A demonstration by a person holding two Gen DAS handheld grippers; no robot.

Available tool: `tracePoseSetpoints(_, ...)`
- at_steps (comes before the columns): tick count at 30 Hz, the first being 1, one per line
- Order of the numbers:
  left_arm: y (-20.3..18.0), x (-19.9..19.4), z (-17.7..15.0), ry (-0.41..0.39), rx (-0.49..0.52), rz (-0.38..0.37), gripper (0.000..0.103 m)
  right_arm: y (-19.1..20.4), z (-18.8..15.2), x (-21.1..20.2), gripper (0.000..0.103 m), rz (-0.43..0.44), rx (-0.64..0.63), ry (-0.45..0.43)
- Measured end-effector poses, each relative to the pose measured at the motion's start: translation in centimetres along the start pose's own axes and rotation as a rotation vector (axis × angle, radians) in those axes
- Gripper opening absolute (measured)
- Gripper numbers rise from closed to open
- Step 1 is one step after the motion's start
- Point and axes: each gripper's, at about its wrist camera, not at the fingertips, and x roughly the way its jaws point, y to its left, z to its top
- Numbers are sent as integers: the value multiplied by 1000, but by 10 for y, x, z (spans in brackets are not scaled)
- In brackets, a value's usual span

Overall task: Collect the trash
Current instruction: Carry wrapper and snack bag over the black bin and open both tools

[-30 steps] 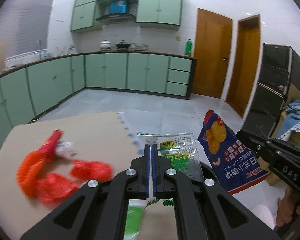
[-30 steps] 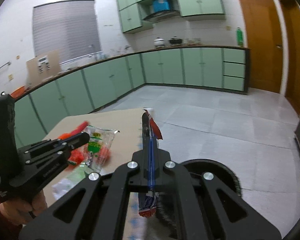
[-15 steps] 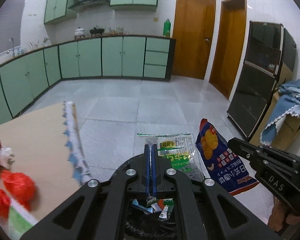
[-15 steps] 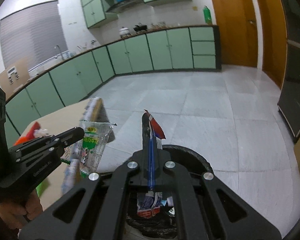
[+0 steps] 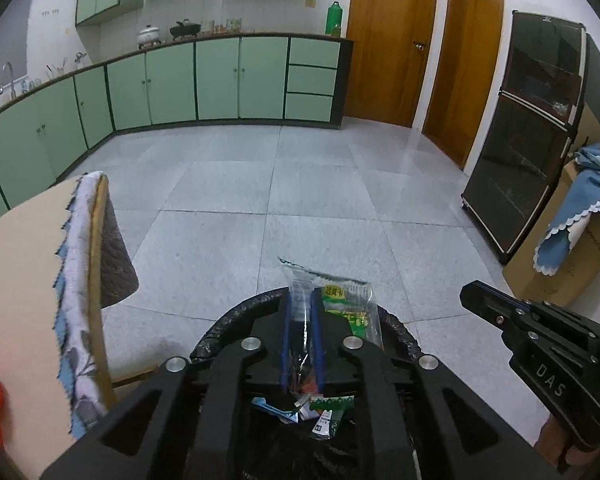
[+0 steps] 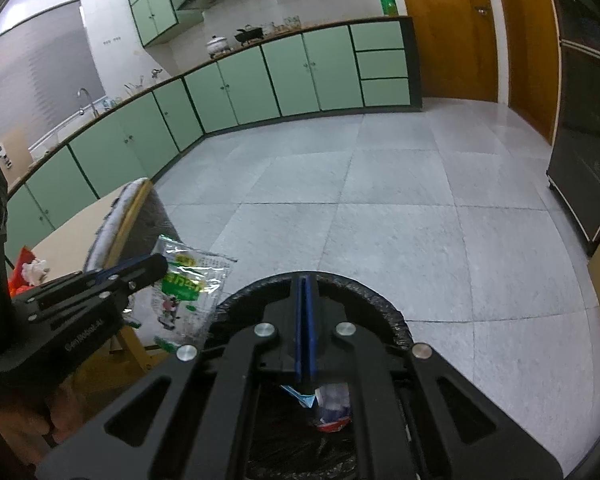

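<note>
A black-lined trash bin stands on the floor under both grippers, with several wrappers at its bottom. My left gripper hangs over it. Its jaws are opening, a gap shows between the blue pads, and a clear and green snack wrapper still stands loosely between them. From the right wrist view the wrapper hangs at the left gripper's tip, beside the bin rim. My right gripper is above the bin. Its pads are just starting to part, nearly touching, and nothing is between them. The blue chip bag lies inside the bin.
A tan table with a patterned cloth edge is close on the left, and red trash lies on it. A dark glass cabinet and a cardboard box under blue cloth stand on the right. Grey tiled floor stretches ahead to green cabinets.
Both grippers swung right from over the table and sank over the bin. The blue chip bag left the right gripper and dropped in. The left pads parted around the green wrapper.
</note>
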Motion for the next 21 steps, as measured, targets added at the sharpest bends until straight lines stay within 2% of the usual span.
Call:
tracePoseSetpoints(3, 3, 3, 2, 8, -18, -12, 14, -8, -1, 3, 6, -12, 12, 3)
tracePoseSetpoints(4, 3, 2, 3, 6, -24, -15, 19, -10, 0, 2, 8, -16, 15, 1)
tracePoseSetpoints(6, 7, -5, 5, -11, -41, -24, 32, -12, 0, -3, 24, -22, 22, -5)
tracePoseSetpoints(7, 9, -8, 6, -17, -43, -23, 39, -12, 0, -5, 26, -23, 26, -9)
tracePoseSetpoints(19, 23, -40, 15, -69, -78, -33, 43, 0, 2, -31, 32, -28, 22, -54)
tracePoseSetpoints(21, 27, -50, 13, -79, -83, -31, 43, 5, 2, -37, 39, -22, 14, -60)
